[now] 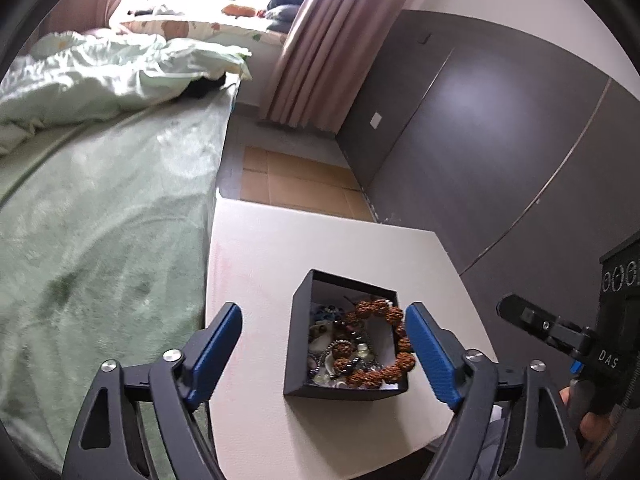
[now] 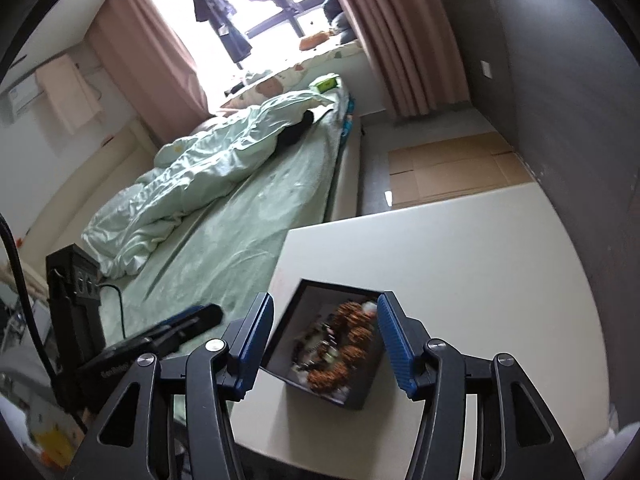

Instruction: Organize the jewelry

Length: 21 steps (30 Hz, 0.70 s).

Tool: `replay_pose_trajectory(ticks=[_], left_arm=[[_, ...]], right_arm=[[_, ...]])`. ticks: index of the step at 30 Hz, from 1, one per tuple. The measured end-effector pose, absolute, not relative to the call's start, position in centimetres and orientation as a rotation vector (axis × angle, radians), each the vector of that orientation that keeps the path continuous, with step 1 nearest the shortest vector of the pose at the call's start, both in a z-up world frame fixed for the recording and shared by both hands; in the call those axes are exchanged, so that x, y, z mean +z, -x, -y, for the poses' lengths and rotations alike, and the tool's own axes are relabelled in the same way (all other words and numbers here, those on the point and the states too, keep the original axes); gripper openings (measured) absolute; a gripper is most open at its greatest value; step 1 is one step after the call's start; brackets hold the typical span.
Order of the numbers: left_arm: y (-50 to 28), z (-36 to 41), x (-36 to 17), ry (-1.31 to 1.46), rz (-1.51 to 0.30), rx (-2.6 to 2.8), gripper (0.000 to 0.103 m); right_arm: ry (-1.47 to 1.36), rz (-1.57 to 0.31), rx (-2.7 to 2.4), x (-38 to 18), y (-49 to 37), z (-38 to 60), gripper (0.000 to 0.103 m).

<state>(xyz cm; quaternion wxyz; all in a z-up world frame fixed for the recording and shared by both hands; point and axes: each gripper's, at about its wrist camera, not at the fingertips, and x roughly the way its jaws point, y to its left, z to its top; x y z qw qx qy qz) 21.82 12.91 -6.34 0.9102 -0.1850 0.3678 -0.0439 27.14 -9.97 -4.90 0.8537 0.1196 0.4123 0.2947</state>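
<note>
A small black open box (image 1: 298, 344) stands on a white table (image 1: 272, 248). It holds a brown beaded bracelet (image 1: 384, 340) and a tangle of chains and pale beads (image 1: 336, 356). My left gripper (image 1: 324, 316) is open and empty, its blue pads on either side of the box and above it. In the right wrist view the same box (image 2: 362, 394) and bracelet (image 2: 348, 344) look blurred. My right gripper (image 2: 324, 306) is open and empty, hovering over the box. The right gripper also shows at the right edge of the left wrist view (image 1: 520, 316).
A bed with green sheet (image 1: 100, 220) and crumpled quilt (image 1: 92, 72) runs along the table's left side. A dark wardrobe wall (image 1: 500, 140) stands to the right. Flat cardboard (image 1: 296, 180) lies on the floor beyond the table. Pink curtains (image 1: 320, 40) hang by the window.
</note>
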Motion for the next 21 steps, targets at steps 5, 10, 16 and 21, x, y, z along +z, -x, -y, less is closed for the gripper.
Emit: replay_pose_trajectory(ticks=[5,10,16,21], left_arm=[[-19.8,-11.2,-4.9,0.339,-0.741,-0.081,0.098],[-17.6,-9.4,-3.7,0.333,-0.729,-0.111,0.102],[-14.9,-7.1,-2.1,0.316,-0.71,-0.133,0.103],[-12.7,-5.4,-0.6,0.293,-0.687,-0.146,0.103]], right_arm=[[-0.277,-0.876,0.579,-4.8,-25.8,12.7,0.076],[-0.29,-0.883,0.555,-4.4,-24.0,14.5,0.093],[-0.27,-0.83,0.521,-3.3,-20.5,16.2,0.103],[-0.205,-0.808,0.51,-2.1,-18.3,16.9,0.103]])
